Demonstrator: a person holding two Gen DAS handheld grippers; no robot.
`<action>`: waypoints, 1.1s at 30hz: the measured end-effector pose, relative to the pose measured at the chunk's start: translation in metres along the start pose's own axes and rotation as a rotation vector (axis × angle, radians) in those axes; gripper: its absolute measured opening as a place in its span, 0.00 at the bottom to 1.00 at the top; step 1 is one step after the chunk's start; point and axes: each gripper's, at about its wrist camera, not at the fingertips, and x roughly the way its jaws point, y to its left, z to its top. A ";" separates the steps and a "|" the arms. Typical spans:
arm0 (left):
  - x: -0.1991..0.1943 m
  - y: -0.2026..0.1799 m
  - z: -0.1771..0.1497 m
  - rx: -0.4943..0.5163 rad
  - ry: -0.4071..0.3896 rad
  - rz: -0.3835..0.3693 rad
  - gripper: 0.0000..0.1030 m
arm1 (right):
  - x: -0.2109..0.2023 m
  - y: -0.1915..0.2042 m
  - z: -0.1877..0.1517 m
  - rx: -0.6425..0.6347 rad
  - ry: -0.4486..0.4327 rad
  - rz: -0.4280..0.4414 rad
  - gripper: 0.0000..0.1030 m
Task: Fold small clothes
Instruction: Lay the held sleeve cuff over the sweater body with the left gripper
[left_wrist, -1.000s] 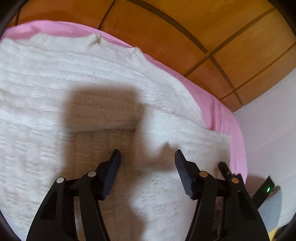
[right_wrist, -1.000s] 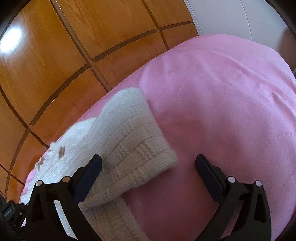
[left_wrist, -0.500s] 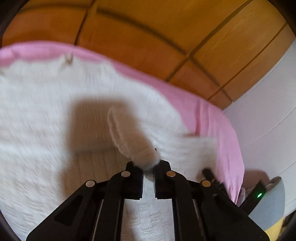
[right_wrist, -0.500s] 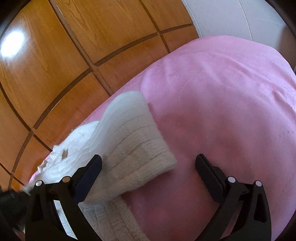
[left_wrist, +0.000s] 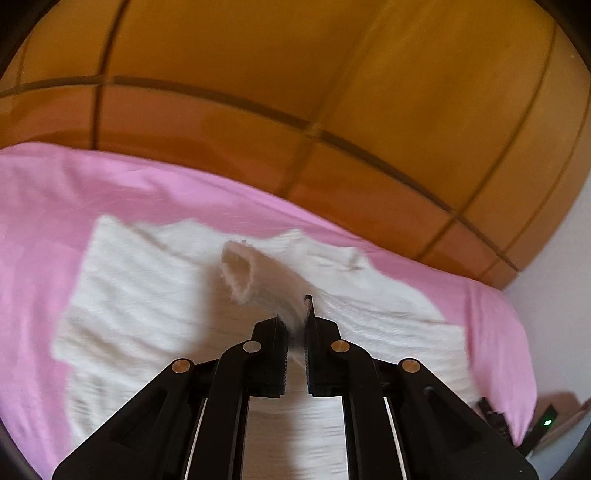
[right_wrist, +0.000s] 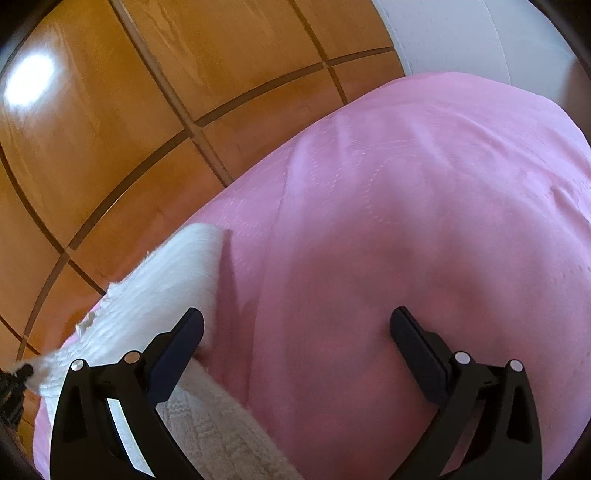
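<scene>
The left gripper (left_wrist: 295, 321) has its fingers clenched on a fold of the white knitted sweater (left_wrist: 147, 295), pinching a cuff or sleeve end that stands up from the rest of the garment. The sweater lies spread on the pink bed cover (left_wrist: 48, 192), with its near part hidden behind the gripper's black arms. Much of this view is blurred, so the knit pattern is hard to make out.

The right gripper (right_wrist: 295, 332) has its fingers spread wide and released, holding nothing, above the pink cover. A lifted strip of the sweater (right_wrist: 166, 288) runs past its left finger, partly hidden by it. Wooden panelling (right_wrist: 147, 92) stands behind the bed.
</scene>
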 end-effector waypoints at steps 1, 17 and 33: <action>-0.001 0.011 -0.002 -0.003 0.002 0.016 0.06 | 0.001 0.001 0.000 -0.008 0.005 0.000 0.98; 0.020 0.083 -0.051 -0.173 0.041 -0.129 0.06 | 0.023 0.048 -0.006 -0.284 0.165 0.054 0.98; 0.024 0.090 -0.056 -0.188 0.054 -0.177 0.06 | 0.026 0.087 0.043 -0.557 -0.114 -0.247 0.84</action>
